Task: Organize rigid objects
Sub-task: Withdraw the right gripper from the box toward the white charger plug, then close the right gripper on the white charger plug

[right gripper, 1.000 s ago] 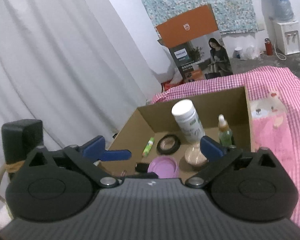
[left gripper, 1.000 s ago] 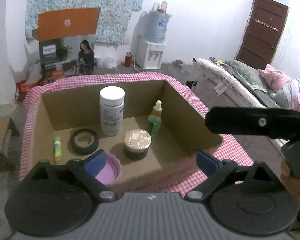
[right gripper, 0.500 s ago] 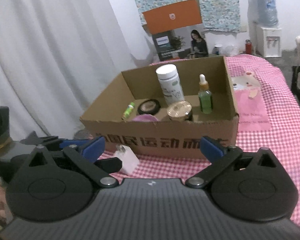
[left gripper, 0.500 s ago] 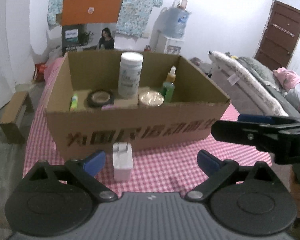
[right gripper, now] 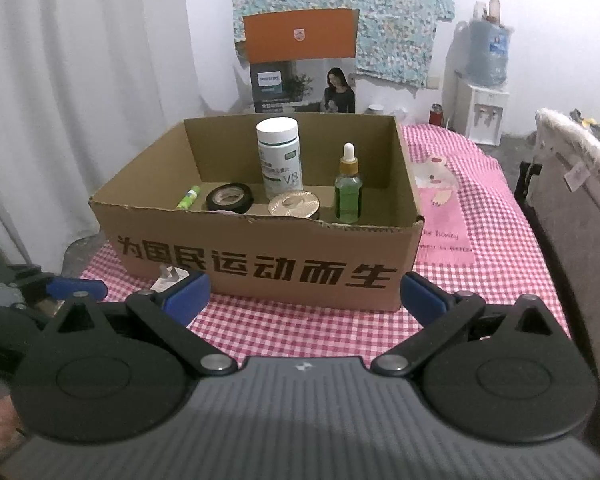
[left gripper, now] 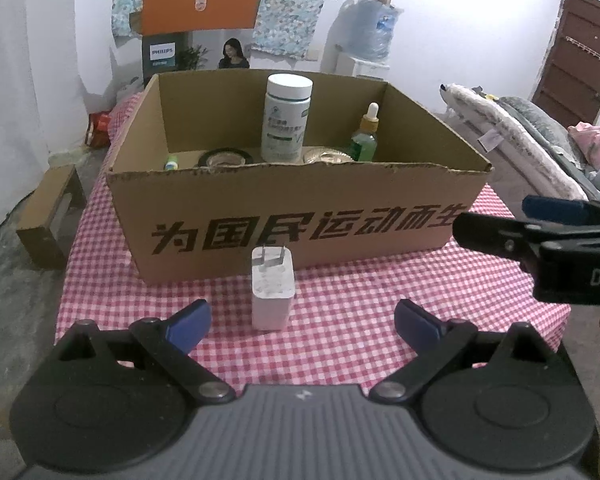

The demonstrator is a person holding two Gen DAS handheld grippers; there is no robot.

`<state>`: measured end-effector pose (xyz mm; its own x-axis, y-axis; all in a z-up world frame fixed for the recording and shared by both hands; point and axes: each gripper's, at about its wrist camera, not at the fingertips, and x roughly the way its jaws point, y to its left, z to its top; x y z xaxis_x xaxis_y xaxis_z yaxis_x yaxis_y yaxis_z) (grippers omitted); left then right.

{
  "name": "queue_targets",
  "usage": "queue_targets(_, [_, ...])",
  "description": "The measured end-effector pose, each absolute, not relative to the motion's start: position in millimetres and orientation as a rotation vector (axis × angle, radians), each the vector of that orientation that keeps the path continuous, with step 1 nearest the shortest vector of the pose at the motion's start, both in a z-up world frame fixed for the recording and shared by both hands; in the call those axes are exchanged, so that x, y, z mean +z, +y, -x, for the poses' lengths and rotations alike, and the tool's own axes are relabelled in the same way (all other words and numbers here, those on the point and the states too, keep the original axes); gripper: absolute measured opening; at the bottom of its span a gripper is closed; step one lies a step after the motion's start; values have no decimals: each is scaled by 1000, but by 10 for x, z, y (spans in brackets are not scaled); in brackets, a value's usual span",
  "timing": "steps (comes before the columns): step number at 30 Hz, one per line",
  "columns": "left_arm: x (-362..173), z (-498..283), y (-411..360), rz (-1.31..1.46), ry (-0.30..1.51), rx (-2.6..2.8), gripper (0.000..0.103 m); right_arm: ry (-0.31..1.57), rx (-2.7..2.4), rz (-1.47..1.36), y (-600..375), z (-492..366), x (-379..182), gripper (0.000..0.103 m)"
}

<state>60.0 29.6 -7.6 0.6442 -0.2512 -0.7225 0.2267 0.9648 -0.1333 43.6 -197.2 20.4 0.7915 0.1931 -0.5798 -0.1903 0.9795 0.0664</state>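
Note:
An open cardboard box (left gripper: 300, 236) (right gripper: 260, 272) stands on the checked tablecloth (left gripper: 360, 320). Inside it are a white pill bottle (right gripper: 280, 156), a green dropper bottle (right gripper: 348, 192), a black tape roll (right gripper: 229, 197), a gold-lidded jar (right gripper: 294, 205) and a small green tube (right gripper: 189, 197). A white plug charger (left gripper: 272, 294) (right gripper: 172, 276) stands prongs-up in front of the box. My left gripper (left gripper: 302, 326) is open, just short of the charger, which sits between its fingers' lines. My right gripper (right gripper: 304, 296) is open and empty, facing the box front.
A pink cartoon cloth (right gripper: 440, 208) lies right of the box. Behind stand a Philips carton (right gripper: 300, 64) and a water dispenser (right gripper: 484, 92). A bed (left gripper: 540, 136) is to the right, and a low cardboard piece (left gripper: 48, 216) is on the floor to the left.
Both grippers have pulled back and dropped from above the box's inside to in front of its printed wall. The white charger has come into view near the left gripper.

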Motion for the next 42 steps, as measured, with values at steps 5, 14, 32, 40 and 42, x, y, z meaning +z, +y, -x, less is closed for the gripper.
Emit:
queue_targets(5, [-121,-612,286,40,837,-275,99,586,208,55,-1904,-411,226,102])
queue_targets(14, [-187,-639,263,-28,843,-275,99,613,348,-93,-2103,-463,222,102])
queue_targets(32, [-394,-962,103,-179,862,-280,67,903,595,-366,-1913,-1163,-226,92])
queue_targets(40, [-457,-1099,131,-141,908,-252,37,1030,628,-454,-1756,-1516,-484,56])
queue_targets(42, [-453,-1104,140,-130,910,-246,31,1056,638,-477,-1737,-1563,-549,51])
